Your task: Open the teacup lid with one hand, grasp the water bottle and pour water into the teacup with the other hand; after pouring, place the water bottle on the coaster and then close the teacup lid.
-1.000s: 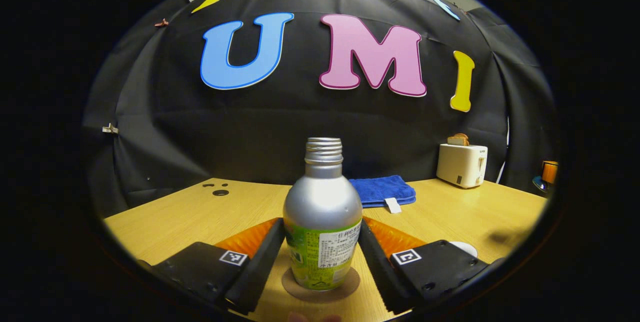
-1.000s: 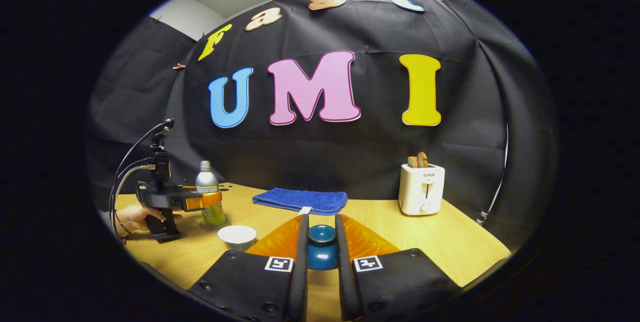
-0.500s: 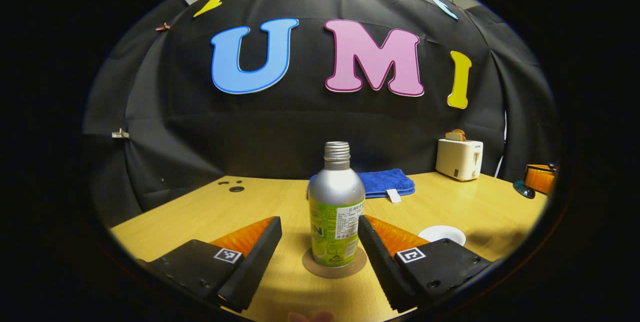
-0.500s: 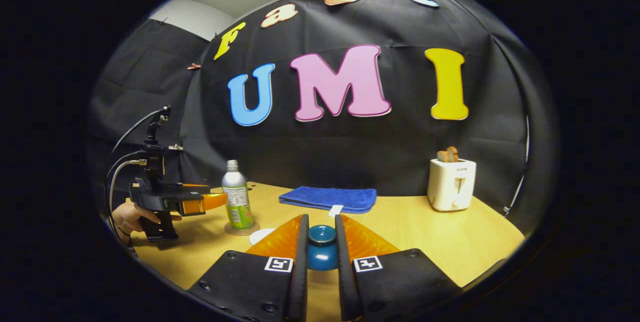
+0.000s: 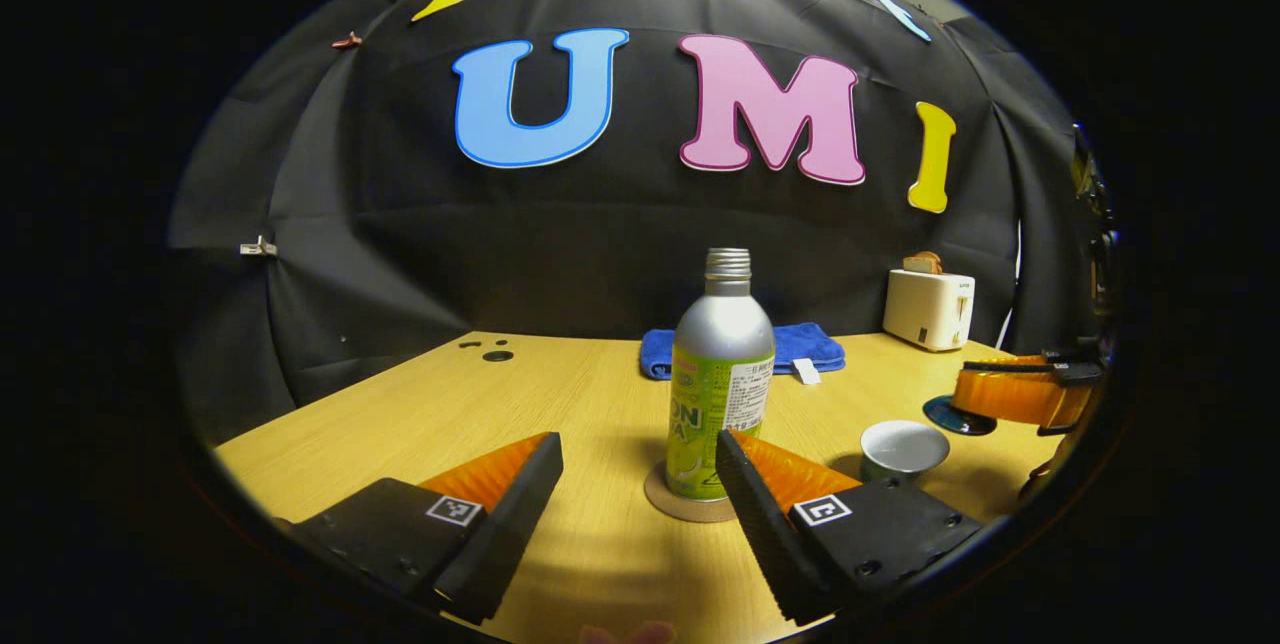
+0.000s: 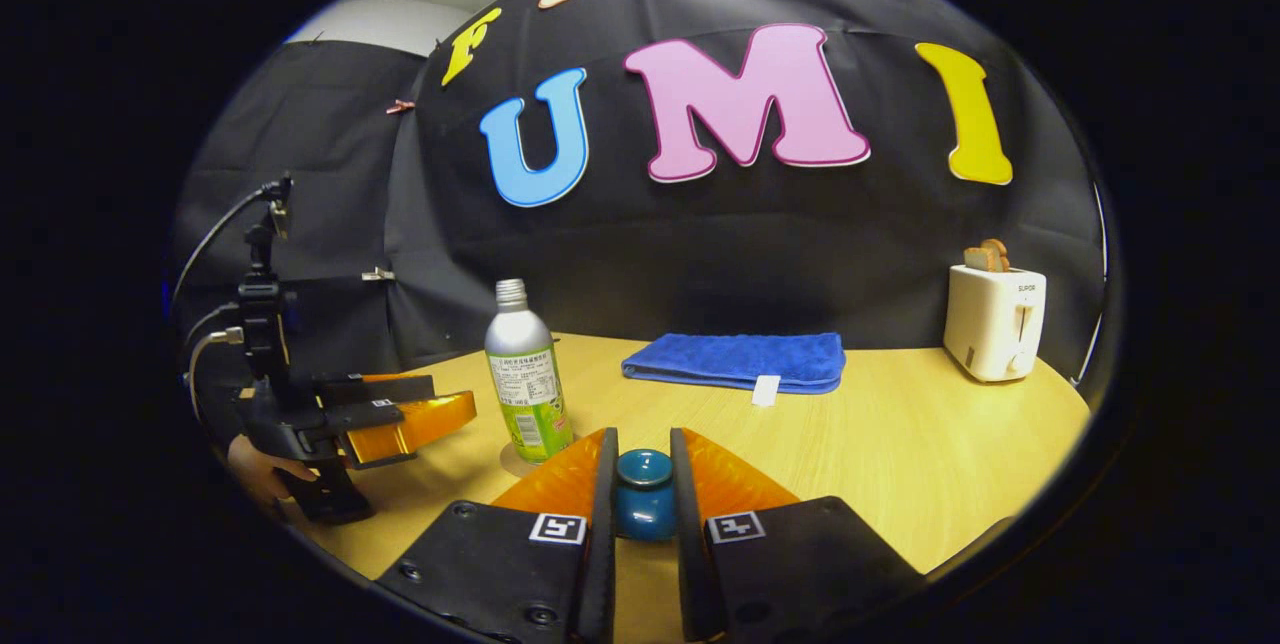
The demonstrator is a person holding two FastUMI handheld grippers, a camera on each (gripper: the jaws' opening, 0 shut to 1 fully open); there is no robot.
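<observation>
The silver water bottle [image 5: 722,374] with a green label stands upright on the round brown coaster [image 5: 690,506]. My left gripper [image 5: 637,446] is open just short of it, and neither finger touches it. To the right sits the teacup [image 5: 903,449], uncovered, its inside white. Beyond the cup my right gripper [image 5: 1020,394] holds the blue lid [image 5: 955,416] a little above the table. In the right gripper view the right gripper [image 6: 643,444] is shut on the lid's blue knob [image 6: 643,494]. The bottle [image 6: 525,374] and the left gripper [image 6: 440,404] are at the left.
A folded blue towel [image 6: 740,364] lies at the back of the wooden table [image 6: 900,444]. A white toaster [image 6: 995,324] with bread stands at the back right. A hand [image 6: 260,459] holds the left gripper near the table's left edge.
My left gripper has drawn back from the bottle, which stays on the coaster. The right gripper has swung left with the lid, nearer to the teacup.
</observation>
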